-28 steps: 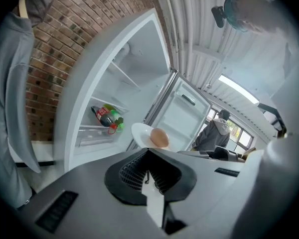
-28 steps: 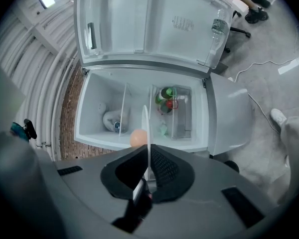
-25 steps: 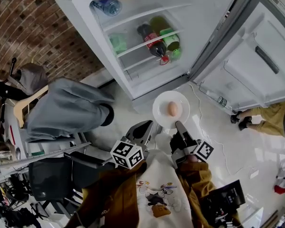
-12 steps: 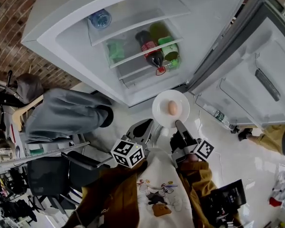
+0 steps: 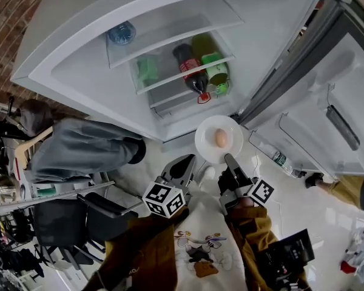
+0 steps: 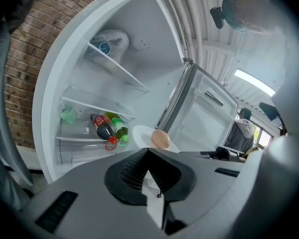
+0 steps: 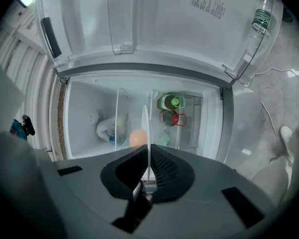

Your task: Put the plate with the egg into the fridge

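Plate [image 5: 205, 143] was plain white; egg [image 5: 220, 138] pale orange-tan. Fridge [image 5: 73, 71] white throughout (shelves clear, faintly frosted). Dark bottle [image 5: 191, 74] bore a red label and cap; green bottle [image 5: 215, 68] green all over. Brick wall [image 5: 3, 17] red-brown, pale mortar lines. Sleeve [image 5: 139, 247] mustard brown.

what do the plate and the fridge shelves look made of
The plate looks like glazed ceramic, maybe melamine: white, smooth, thin rim. The fridge shelves look like glass or clear plastic: the bottles show through them.

Right hand-held gripper [image 5: 229, 160] grips the white plate [image 5: 205, 143] with the egg [image 5: 221, 139] before the open fridge [image 5: 73, 71]
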Demonstrator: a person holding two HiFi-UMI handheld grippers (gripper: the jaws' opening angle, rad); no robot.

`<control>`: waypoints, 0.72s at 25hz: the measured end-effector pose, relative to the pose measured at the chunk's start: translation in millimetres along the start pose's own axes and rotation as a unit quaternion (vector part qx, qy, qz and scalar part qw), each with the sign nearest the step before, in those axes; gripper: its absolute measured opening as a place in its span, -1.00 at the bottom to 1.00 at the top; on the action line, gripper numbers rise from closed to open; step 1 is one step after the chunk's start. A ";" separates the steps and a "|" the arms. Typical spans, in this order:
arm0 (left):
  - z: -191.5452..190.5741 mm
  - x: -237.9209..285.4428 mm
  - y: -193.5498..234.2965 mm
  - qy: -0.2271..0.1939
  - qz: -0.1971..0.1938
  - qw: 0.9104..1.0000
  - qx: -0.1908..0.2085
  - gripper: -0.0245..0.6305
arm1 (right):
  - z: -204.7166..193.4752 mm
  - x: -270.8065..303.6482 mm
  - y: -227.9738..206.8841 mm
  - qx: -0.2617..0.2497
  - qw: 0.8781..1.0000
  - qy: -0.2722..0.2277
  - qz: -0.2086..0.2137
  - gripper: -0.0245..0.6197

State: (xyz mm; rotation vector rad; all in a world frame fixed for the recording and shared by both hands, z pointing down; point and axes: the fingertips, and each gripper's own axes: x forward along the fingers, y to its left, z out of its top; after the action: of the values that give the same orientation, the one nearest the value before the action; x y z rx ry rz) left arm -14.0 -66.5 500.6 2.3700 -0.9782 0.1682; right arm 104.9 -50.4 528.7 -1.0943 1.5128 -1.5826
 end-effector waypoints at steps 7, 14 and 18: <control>9.4 4.0 9.5 -0.010 0.007 1.000 -0.001 -0.91 | 2.4 14.1 0.1 0.002 1.000 0.006 -0.002 -0.86; 14.5 15.2 9.7 -0.021 0.003 1.000 -0.002 -0.91 | 11.8 24.0 6.9 -0.003 1.000 0.007 0.007 -0.86; 21.2 16.8 12.9 -0.028 0.014 1.000 -0.002 -0.91 | 16.1 30.0 17.2 -0.003 1.000 0.012 0.012 -0.86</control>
State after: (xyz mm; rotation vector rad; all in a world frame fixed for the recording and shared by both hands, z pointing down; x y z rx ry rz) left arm -12.7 -95.8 494.2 2.3703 -1.0360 0.1117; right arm 105.8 -85.8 514.6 -1.0604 1.5427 -1.5812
